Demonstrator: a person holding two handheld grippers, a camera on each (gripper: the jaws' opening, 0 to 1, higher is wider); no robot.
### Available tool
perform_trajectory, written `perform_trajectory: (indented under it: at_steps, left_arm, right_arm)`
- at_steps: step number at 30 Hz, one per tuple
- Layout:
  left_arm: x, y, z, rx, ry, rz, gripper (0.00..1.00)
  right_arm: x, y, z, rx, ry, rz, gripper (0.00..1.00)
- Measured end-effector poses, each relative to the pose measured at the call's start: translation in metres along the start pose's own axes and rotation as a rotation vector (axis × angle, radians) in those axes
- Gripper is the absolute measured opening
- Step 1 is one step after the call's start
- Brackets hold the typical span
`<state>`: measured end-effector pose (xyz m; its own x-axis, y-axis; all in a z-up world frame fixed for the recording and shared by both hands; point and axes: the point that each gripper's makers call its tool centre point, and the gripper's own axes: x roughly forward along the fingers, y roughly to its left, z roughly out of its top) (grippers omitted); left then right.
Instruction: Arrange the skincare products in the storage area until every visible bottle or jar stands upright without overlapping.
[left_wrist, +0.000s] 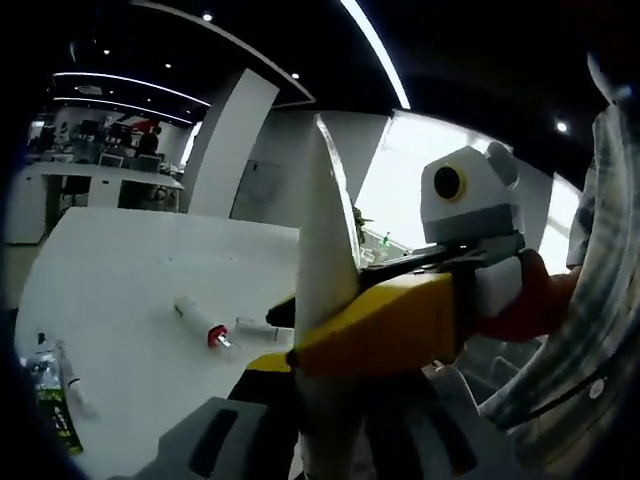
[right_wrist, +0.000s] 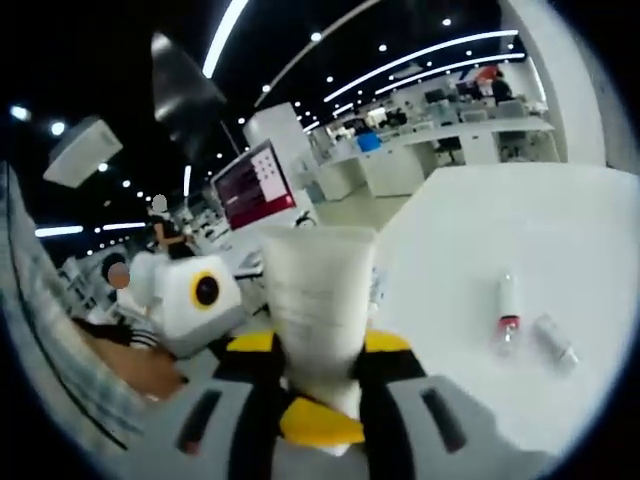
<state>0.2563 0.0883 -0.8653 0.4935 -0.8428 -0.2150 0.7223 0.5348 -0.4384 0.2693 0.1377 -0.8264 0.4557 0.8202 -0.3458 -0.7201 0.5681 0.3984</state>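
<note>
A white squeeze tube (left_wrist: 325, 250) stands upright, edge-on in the left gripper view, with its base between the jaws of my left gripper (left_wrist: 325, 410). My right gripper (left_wrist: 370, 325) reaches in from the right, one yellow finger crossing in front of the tube. In the right gripper view the tube (right_wrist: 320, 290) shows its wide face. My right gripper (right_wrist: 318, 345) has a yellow tip against each side of it. The left gripper's yellow fingertip (right_wrist: 320, 425) presses low on the tube. On the white table (left_wrist: 130, 270) lie a red-capped small bottle (left_wrist: 200, 322) and a clear one (left_wrist: 255, 327).
A green-labelled tube (left_wrist: 55, 405) and a slim white item (left_wrist: 78, 385) lie near the table's front left. The two small bottles (right_wrist: 507, 305) (right_wrist: 553, 342) lie flat to the right. A striped sleeve (left_wrist: 605, 300) and a hand (right_wrist: 140, 370) are close by. Office desks stand beyond.
</note>
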Motion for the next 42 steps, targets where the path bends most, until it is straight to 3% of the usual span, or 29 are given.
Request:
perform_trajectory:
  at_steps: [2,3,5,11,23,28,34,36,42]
  left_arm:
    - [-0.001,-0.002,-0.001,0.025,-0.002,0.001,0.25]
    - [-0.003,-0.002,0.0,0.103,-0.014,0.007,0.25]
    - [-0.007,0.001,-0.001,0.138,-0.006,0.038,0.26]
    - [-0.015,0.011,-0.013,0.13,0.02,0.098,0.41]
    - [-0.027,0.013,-0.021,0.128,0.057,0.17,0.41]
    - [-0.04,0.023,-0.031,0.126,0.125,0.242,0.41]
    - [-0.06,0.048,-0.048,0.268,0.231,0.351,0.41]
    - [-0.062,0.052,-0.058,0.28,0.264,0.366,0.41]
    - [-0.072,0.066,-0.08,0.377,0.318,0.446,0.41]
  right_arm:
    - [-0.005,-0.002,0.004,-0.009,-0.018,-0.008,0.27]
    - [-0.007,-0.004,0.007,0.0,-0.031,-0.012,0.27]
    - [-0.009,-0.007,0.011,0.007,-0.05,-0.017,0.28]
    - [-0.02,-0.014,0.027,-0.001,-0.081,-0.023,0.28]
    - [-0.028,-0.03,0.04,0.014,-0.11,-0.02,0.28]
    - [-0.038,-0.036,0.052,0.039,-0.148,-0.021,0.28]
    - [-0.048,-0.055,0.059,0.069,-0.18,-0.033,0.28]
    - [-0.051,-0.059,0.06,0.069,-0.183,-0.034,0.28]
    - [-0.062,-0.084,0.056,0.069,-0.2,-0.05,0.28]
